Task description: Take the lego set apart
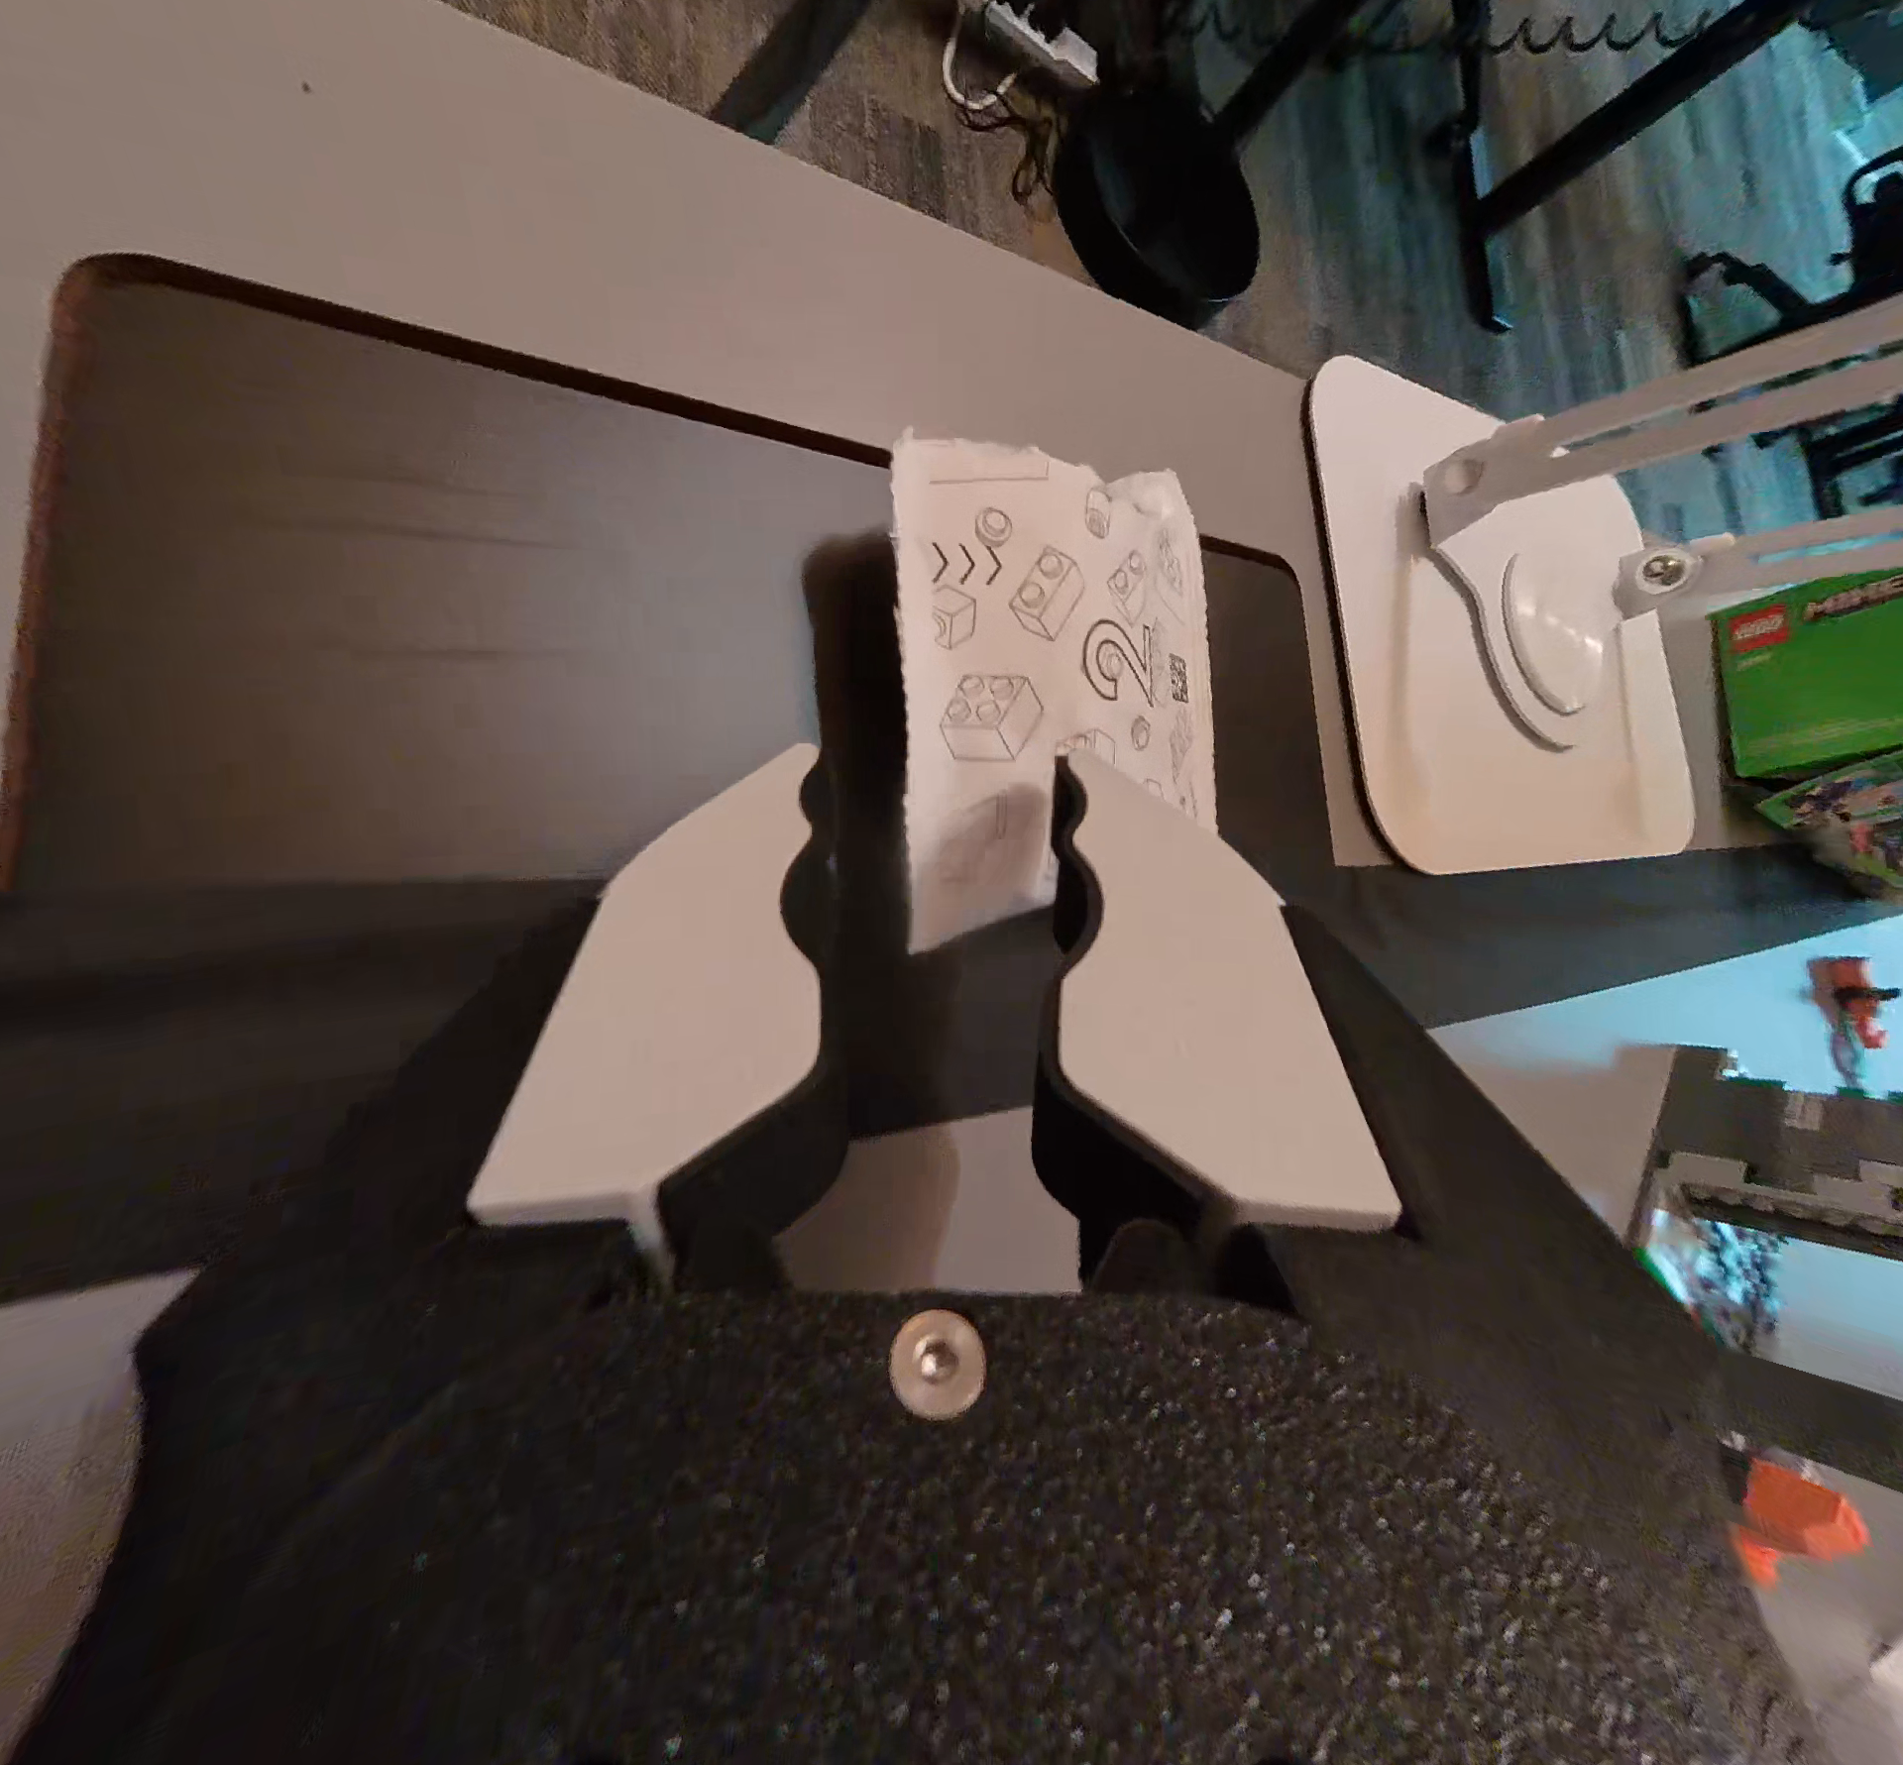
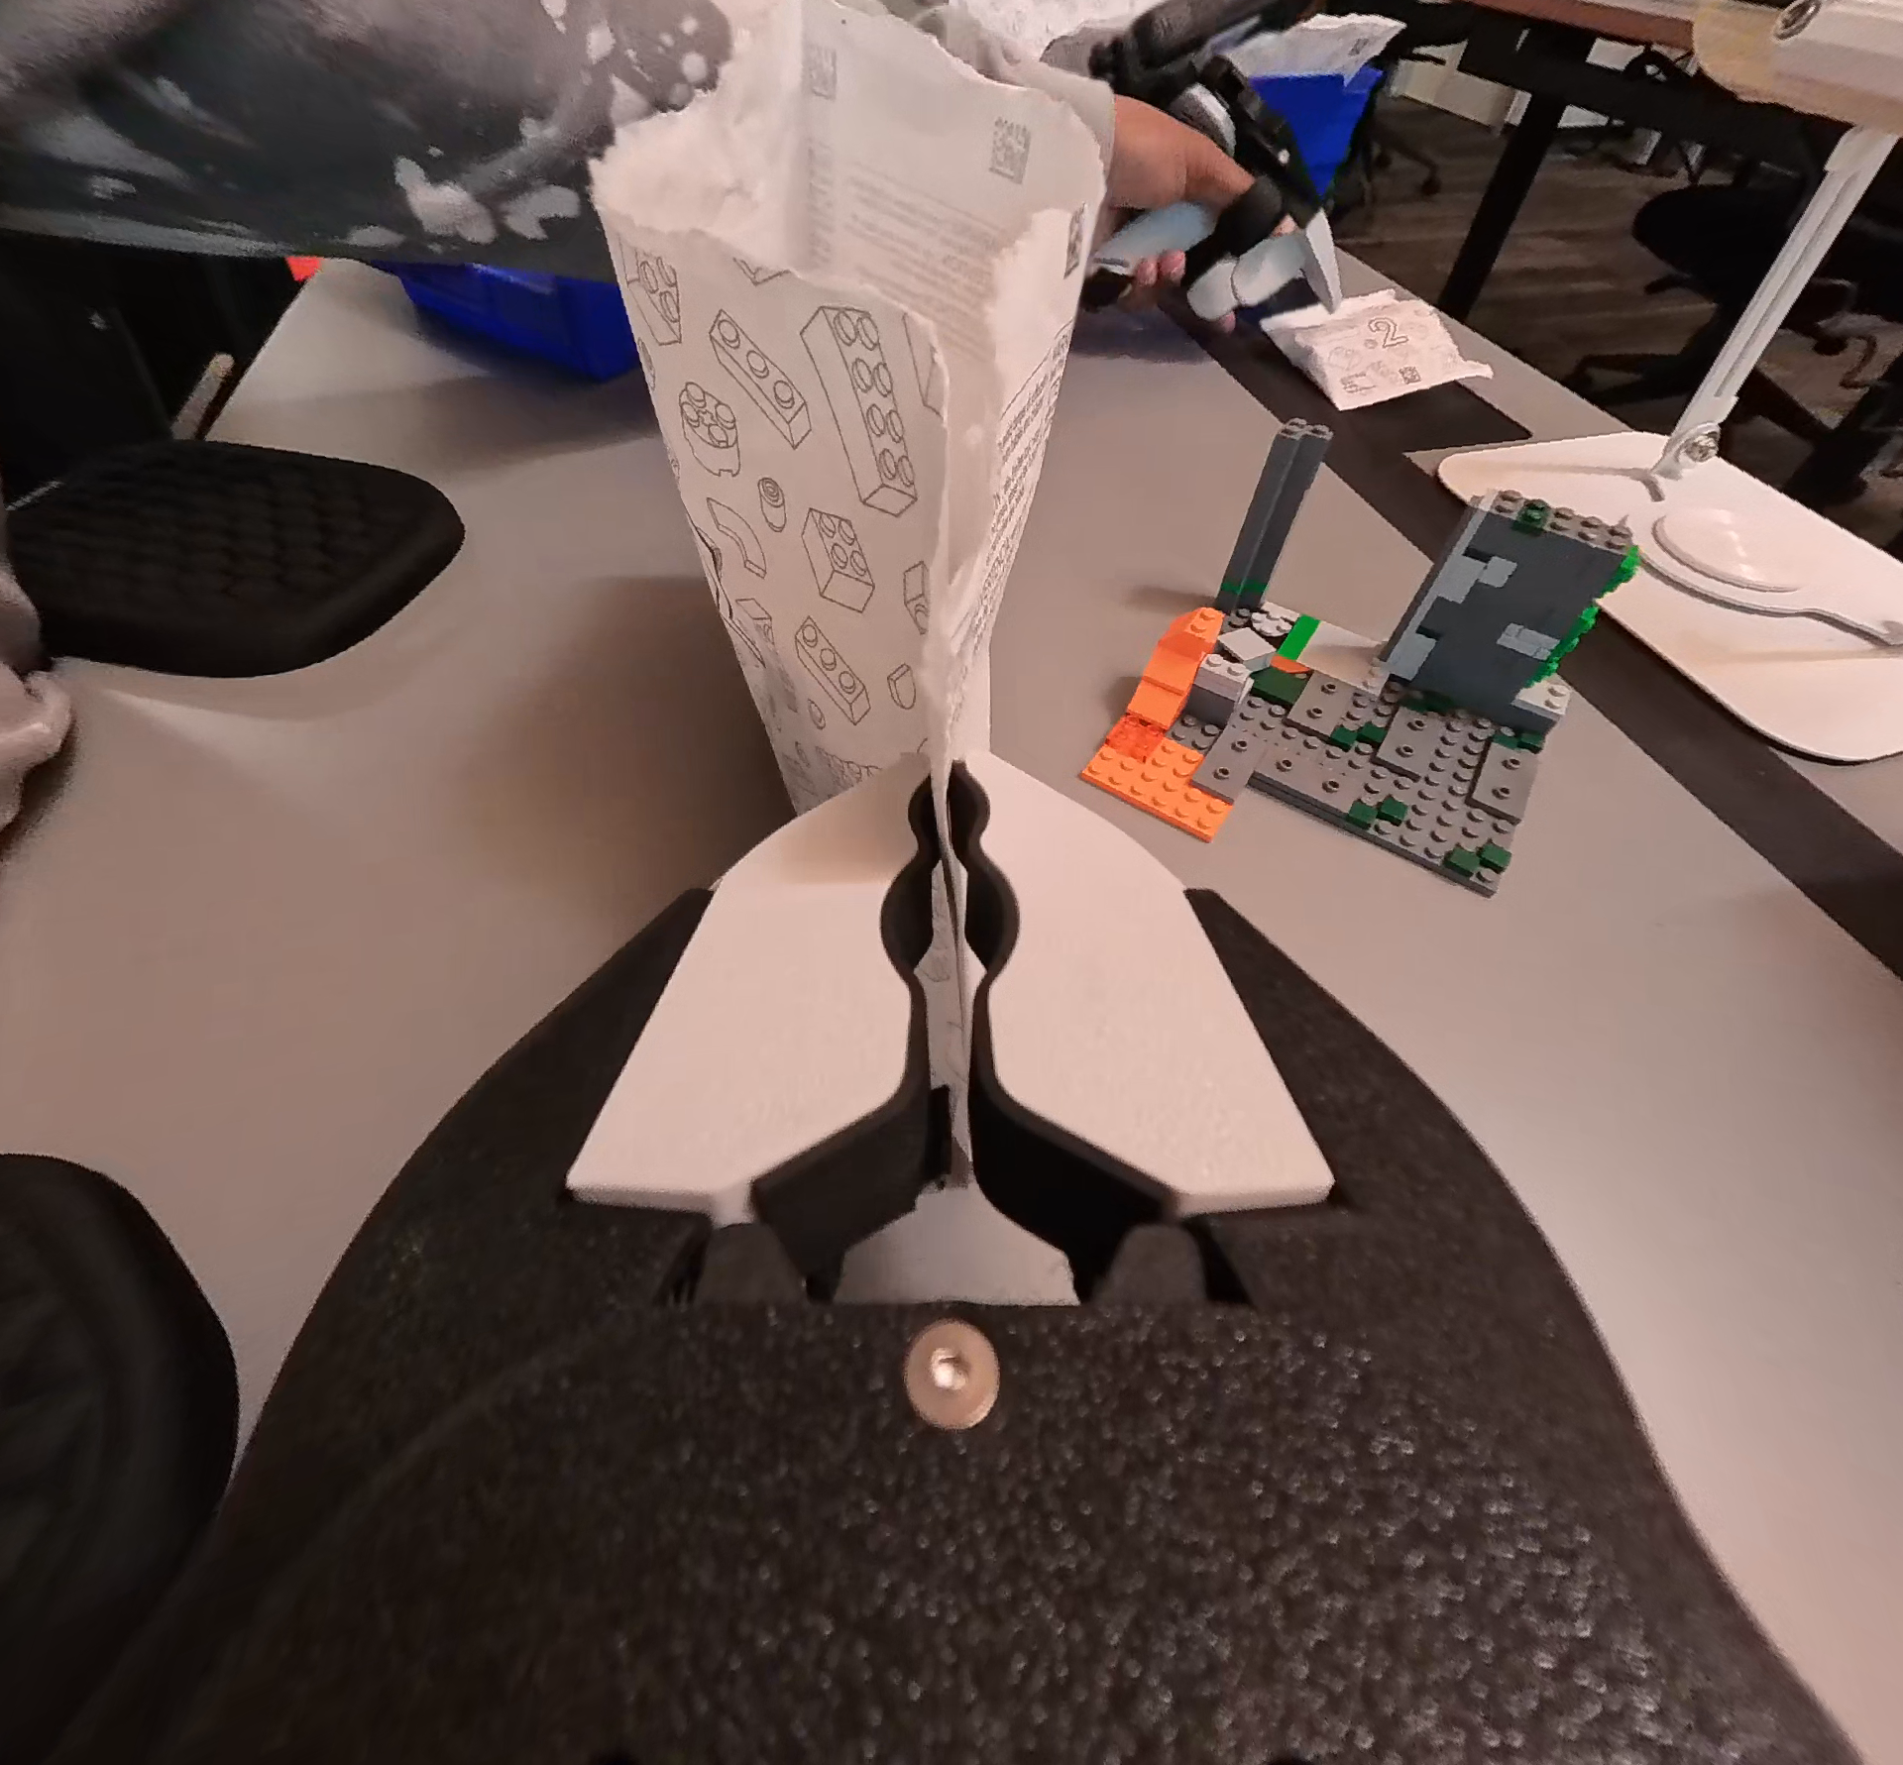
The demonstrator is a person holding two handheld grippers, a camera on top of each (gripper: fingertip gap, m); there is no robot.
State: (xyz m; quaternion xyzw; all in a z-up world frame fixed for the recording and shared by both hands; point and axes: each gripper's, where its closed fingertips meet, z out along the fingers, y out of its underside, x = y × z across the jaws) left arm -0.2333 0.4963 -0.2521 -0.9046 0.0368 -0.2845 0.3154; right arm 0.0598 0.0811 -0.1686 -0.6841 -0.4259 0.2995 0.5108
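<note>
**Right gripper holds bag; lego set untouched on bench**

Right gripper [image 2: 953, 773]: jaws together, clamped on lower edge of a paper bag [image 2: 824, 439]. Bag upright, torn mouth up, long axis approx. vertical.

Left gripper [image 1: 932, 768]: jaws apart, nothing held. Hovers over a small bag [image 1: 1050, 624] lying flat on a dark mat [image 1: 412, 583] near bench far edge, beside a lamp base [image 1: 1493, 665].

Lego set [image 2: 1370, 686]: on bench [image 2: 515, 840], fwd and to the right of right gripper, near the right edge. Still assembled: grey baseplates, orange corner, grey wall, thin pillar upright.

Judgement: right gripper nearer to set but occupied; left free but well apart. Set's tall parts stand vertical, so top-down approach looks apt.
</note>
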